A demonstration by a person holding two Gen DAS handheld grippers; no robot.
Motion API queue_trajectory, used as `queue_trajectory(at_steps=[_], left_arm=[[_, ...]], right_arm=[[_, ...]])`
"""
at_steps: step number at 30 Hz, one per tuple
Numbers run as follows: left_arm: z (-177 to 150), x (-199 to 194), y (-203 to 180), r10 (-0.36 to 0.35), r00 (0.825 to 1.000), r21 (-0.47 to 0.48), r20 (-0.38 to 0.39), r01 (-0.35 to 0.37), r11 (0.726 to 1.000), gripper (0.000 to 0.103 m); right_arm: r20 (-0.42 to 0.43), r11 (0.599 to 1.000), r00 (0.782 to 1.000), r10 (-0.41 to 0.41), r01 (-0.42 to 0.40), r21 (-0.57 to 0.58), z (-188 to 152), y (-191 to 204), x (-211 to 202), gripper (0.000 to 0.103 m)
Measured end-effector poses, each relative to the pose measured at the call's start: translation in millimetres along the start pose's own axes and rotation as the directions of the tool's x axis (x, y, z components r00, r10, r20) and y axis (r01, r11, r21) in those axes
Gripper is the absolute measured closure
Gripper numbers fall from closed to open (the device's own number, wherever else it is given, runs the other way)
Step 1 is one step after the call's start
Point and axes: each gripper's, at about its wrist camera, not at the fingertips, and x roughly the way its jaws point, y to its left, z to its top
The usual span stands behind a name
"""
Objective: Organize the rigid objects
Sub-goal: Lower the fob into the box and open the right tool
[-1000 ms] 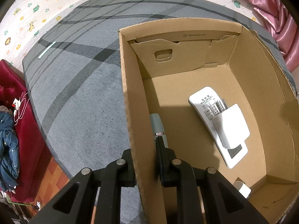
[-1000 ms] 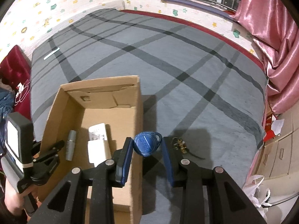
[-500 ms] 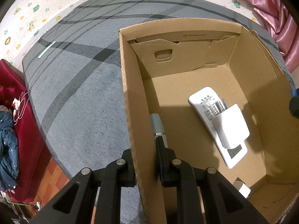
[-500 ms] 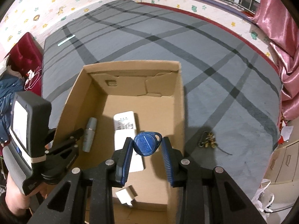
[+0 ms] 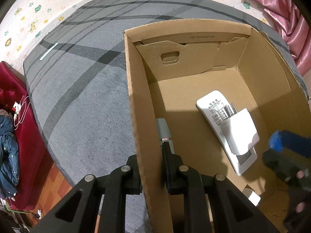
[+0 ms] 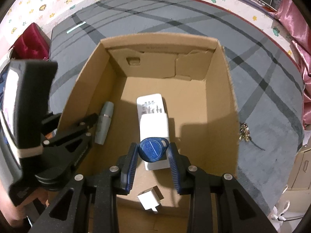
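My right gripper (image 6: 153, 153) is shut on a blue key fob (image 6: 153, 149) and holds it above the inside of the open cardboard box (image 6: 232, 97). It shows blurred at the right of the left wrist view (image 5: 279, 145). My left gripper (image 5: 149, 165) is shut on the box's left wall (image 5: 140, 128), one finger outside, one inside. In the box lie a white remote (image 5: 215, 110) with a white holder (image 6: 154, 124) on it, a grey tube (image 6: 104, 122) by the left wall, and a small white plug (image 6: 150, 197) near the front.
The box stands on a grey striped bedspread (image 6: 175, 15). A bunch of keys (image 6: 244, 132) lies on it right of the box. A red sofa with a blue garment (image 5: 9, 145) stands left of the bed. Pink curtains (image 6: 299, 44) hang at the right.
My right gripper has carried the blue key fob leftward from the bedspread to over the box's inside. The left gripper has kept its hold on the box wall.
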Motion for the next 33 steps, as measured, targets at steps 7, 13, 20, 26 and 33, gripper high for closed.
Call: queue_trajectory(at_steps=[7,13,20,26,33], left_arm=[[-1,0,2,-0.003,1.000,-0.002,0.003,0.003,1.000,0.086],[-1,1,2,0.000,1.000,0.001,0.005,0.000,1.000,0.086],[-2,1,2,0.001,1.000,0.001,0.007,-0.001,1.000,0.086],[-1,1,3,-0.001,1.000,0.000,0.005,0.001,1.000,0.086],[-1,1,3,0.002,1.000,0.003,0.006,-0.002,1.000,0.086]], right_arm=[[-0.033,1.000,0.999,0.006,-0.006,0.011,-5,-1,17,0.070],[-0.053,1.000,0.999,0.011,-0.010,0.020,-10,-4,27,0.070],[-0.059,1.000,0.998,0.017,-0.015,0.023,-11,-5,30,0.069],[-0.053,1.000,0.998,0.017,-0.016,0.009,-11,-4,31,0.063],[-0.035,1.000,0.999,0.014,-0.014,-0.001,-13,-2,23,0.055]])
